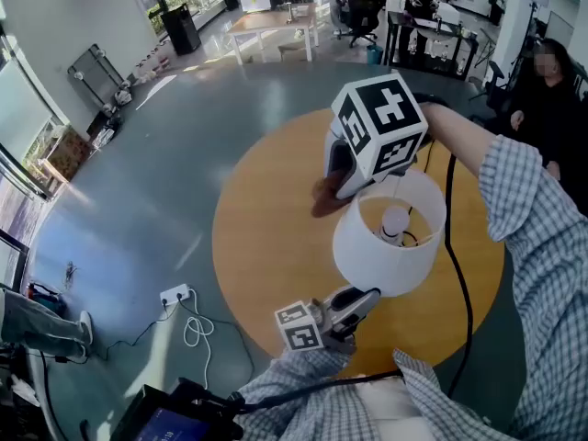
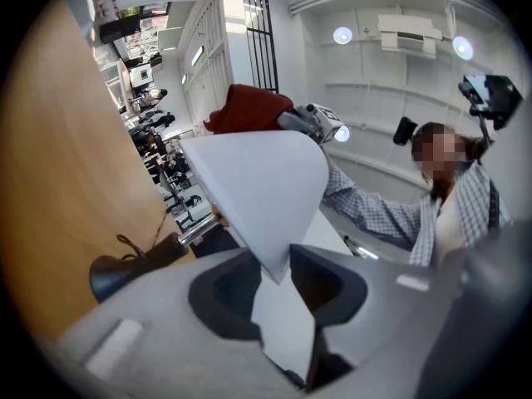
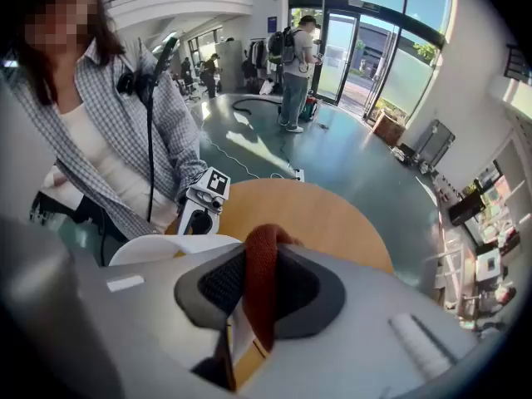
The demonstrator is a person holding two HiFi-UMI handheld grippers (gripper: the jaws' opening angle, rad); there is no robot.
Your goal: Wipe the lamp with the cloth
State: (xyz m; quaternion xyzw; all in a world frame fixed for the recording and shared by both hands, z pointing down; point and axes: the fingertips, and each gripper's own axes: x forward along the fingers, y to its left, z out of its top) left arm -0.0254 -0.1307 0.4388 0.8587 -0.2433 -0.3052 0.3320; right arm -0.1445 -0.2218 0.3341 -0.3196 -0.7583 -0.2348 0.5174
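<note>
Checked sleeves (image 1: 542, 246) fill the near edge of the head view, one reaching in from each side over a round wooden table (image 1: 266, 246). On that table stands the lamp (image 1: 386, 246). It has a plain white shade (image 1: 367, 265) shaped like a drum that widens a little toward the bottom, and the shade's top is open. Seen from the left gripper view, a short metal stem (image 2: 195, 229) runs down to a small dark base (image 2: 112, 274) that sits on the wood.

The person's right arm stretches across the table's far side, and the right gripper (image 1: 335, 186) points steeply down at the shade's far left edge. Its jaws are clamped on a folded rust-red cloth (image 1: 326, 196), which sticks up between the pads in the right gripper view (image 3: 259, 264). The cloth sits right at the shade's upper rim. Whether it presses on the shade cannot be made out.

Near the person's body, the left gripper (image 1: 356, 303) is held low and angles slightly upward. Its jaws are closed on the near wall of the shade, and the white sheet runs straight between them in the left gripper view (image 2: 278, 277).

Inside the shade, a white bulb (image 1: 393, 220) stands in its socket.
</note>
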